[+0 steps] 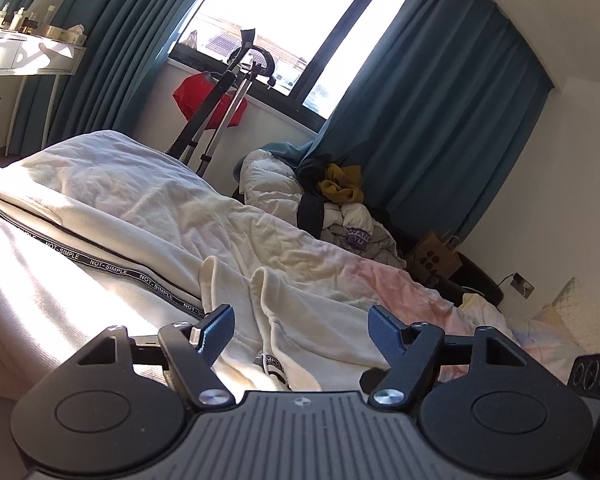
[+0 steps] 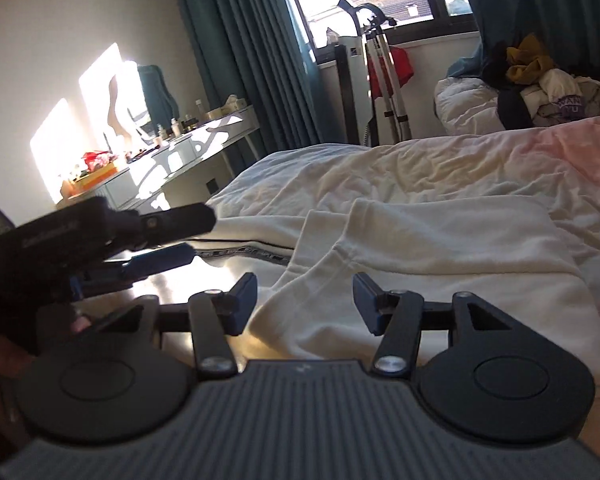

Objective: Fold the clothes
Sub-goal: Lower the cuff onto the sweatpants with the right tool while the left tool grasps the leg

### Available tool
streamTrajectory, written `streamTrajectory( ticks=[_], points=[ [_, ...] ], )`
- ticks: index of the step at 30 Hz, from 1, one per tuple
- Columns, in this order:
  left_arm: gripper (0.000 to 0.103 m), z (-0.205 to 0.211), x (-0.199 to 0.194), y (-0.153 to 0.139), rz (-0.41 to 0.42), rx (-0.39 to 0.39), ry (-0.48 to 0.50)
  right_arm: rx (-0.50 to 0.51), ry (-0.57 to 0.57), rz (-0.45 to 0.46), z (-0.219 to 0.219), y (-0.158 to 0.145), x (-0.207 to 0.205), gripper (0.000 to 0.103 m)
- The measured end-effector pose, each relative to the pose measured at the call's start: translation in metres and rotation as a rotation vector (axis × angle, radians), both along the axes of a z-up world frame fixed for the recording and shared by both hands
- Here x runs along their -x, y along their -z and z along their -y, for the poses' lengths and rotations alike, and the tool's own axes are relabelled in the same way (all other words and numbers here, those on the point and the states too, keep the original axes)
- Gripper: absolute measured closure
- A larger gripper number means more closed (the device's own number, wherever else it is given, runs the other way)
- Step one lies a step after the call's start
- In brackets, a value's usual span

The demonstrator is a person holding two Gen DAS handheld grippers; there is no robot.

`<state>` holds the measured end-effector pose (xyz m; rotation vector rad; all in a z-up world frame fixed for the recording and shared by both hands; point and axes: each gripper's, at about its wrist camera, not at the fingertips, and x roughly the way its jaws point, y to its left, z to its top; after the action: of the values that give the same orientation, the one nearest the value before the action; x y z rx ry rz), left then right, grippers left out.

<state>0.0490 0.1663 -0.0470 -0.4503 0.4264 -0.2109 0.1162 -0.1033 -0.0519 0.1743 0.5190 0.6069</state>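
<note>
A cream garment [image 1: 276, 304] with a black "NOT-SIMPLE" tape stripe [image 1: 112, 270] lies spread on the bed. My left gripper [image 1: 302, 332] hovers just above its folded edge, jaws wide apart, and the blue pads [image 1: 216, 334] touch no cloth. In the right wrist view the same garment [image 2: 420, 248] lies in thick folds. My right gripper [image 2: 305, 302] is open over the near fold, with cloth below the gap but not pinched. The left gripper [image 2: 196, 234] shows at that view's left edge, held by a hand.
The bed has a rumpled white and pink sheet [image 1: 380, 276]. A heap of clothes on a white duvet [image 1: 340, 192] sits at the far side. A garment steamer stand [image 1: 220, 96] with a red cloth stands by the window. A dressing table [image 2: 188, 148] is on the left.
</note>
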Motion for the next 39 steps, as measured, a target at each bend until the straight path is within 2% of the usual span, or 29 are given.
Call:
streamTrajectory(
  ticks=[3,5,7,9,12,14,18,21,22,23,24,25,28,30,35,39],
  points=[
    [0.037,0.017,-0.004,0.006,-0.045,-0.069,0.055,0.021,0.096,-0.058,0.013,0.004,-0.037,0.045],
    [0.049,0.028,-0.008,0.011,-0.062,-0.126,0.087,-0.020,0.084,-0.111,0.018,0.002,-0.065,0.045],
    [0.055,0.035,-0.013,0.017,-0.073,-0.159,0.111,-0.043,0.078,-0.150,0.017,0.000,-0.091,0.045],
    [0.062,0.040,-0.017,0.021,-0.082,-0.164,0.143,-0.013,0.077,-0.177,0.007,-0.002,-0.118,0.045],
    [0.062,0.045,-0.021,0.028,-0.079,-0.185,0.168,0.049,0.024,-0.243,-0.020,-0.002,-0.160,0.045],
    [0.065,0.045,-0.026,0.035,-0.104,-0.191,0.163,0.101,0.001,-0.238,-0.043,-0.002,-0.179,0.045],
    [0.071,0.039,-0.037,0.047,-0.153,-0.164,0.162,0.176,-0.053,-0.286,-0.085,0.009,-0.206,0.047],
    [0.075,0.033,-0.040,0.053,-0.165,-0.140,0.164,0.308,-0.023,-0.271,-0.108,0.021,-0.212,0.048],
    [0.081,0.032,-0.042,0.055,-0.172,-0.132,0.163,0.361,-0.016,-0.254,-0.114,0.026,-0.212,0.050],
    [0.088,0.031,-0.043,0.057,-0.184,-0.125,0.165,0.394,-0.010,-0.250,-0.116,0.029,-0.213,0.052],
    [0.090,0.030,-0.044,0.058,-0.191,-0.119,0.164,0.408,0.004,-0.252,-0.116,0.032,-0.213,0.061],
    [0.093,0.029,-0.044,0.060,-0.194,-0.112,0.162,0.399,0.010,-0.255,-0.114,0.032,-0.212,0.070],
    [0.097,0.026,-0.040,0.054,-0.179,-0.096,0.146,0.382,0.032,-0.231,-0.112,0.022,-0.205,0.084],
    [0.098,0.022,-0.033,0.042,-0.134,-0.063,0.135,0.394,0.037,-0.193,-0.113,0.012,-0.200,0.092],
    [0.099,0.014,-0.013,0.014,-0.040,-0.030,0.088,0.301,-0.011,-0.144,-0.115,-0.022,-0.194,0.092],
    [0.099,0.002,-0.010,0.015,-0.093,-0.005,0.032,0.291,-0.080,-0.122,-0.134,-0.019,-0.188,0.092]
  ],
)
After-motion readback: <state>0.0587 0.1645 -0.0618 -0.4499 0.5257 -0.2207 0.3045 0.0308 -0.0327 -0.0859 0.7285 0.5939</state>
